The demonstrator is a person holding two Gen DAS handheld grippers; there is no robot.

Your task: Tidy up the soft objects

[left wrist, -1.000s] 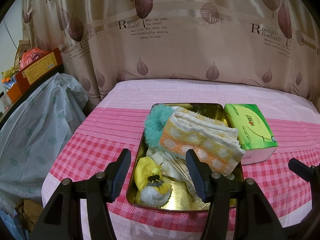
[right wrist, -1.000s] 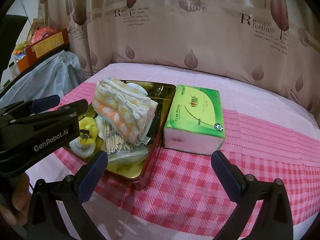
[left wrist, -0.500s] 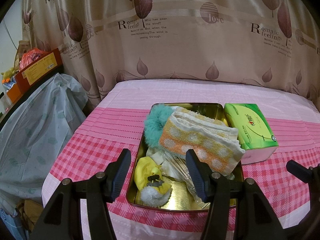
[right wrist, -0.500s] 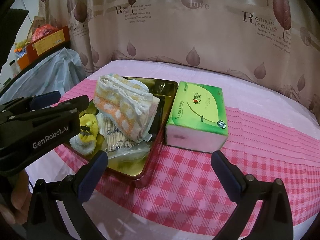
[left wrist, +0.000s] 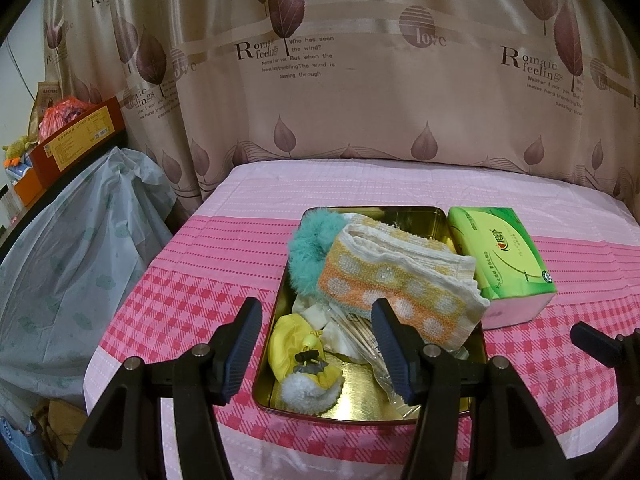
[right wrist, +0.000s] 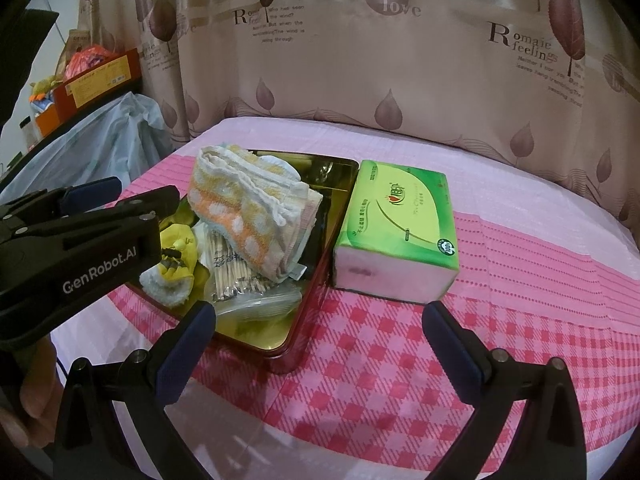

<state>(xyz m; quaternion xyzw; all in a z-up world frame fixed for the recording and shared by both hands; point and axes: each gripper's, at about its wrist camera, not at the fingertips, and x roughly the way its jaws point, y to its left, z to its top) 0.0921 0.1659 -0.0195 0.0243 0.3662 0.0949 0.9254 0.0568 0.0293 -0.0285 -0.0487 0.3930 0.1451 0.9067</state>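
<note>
A gold tin tray (left wrist: 360, 402) on the pink table holds a folded orange-and-white towel (left wrist: 396, 280), a teal fluffy scrunchie (left wrist: 312, 248), a yellow sock with a white pompom (left wrist: 304, 364) and a bag of toothpicks (right wrist: 232, 264). A green tissue pack (left wrist: 500, 256) lies just right of the tray. My left gripper (left wrist: 316, 344) is open and empty above the tray's near end. My right gripper (right wrist: 316, 340) is open and empty, near the tray's corner (right wrist: 288, 344) and in front of the tissue pack (right wrist: 396, 232). The towel (right wrist: 248, 208) also shows in the right wrist view.
A curtain (left wrist: 340, 80) hangs behind the table. A plastic-covered heap (left wrist: 72, 264) and shelf with boxes (left wrist: 76, 136) stand to the left. The pink checked tablecloth (right wrist: 520, 280) spreads right of the tissue pack.
The right gripper has drifted slightly forward and right toward the tissue pack. The left gripper has hardly moved.
</note>
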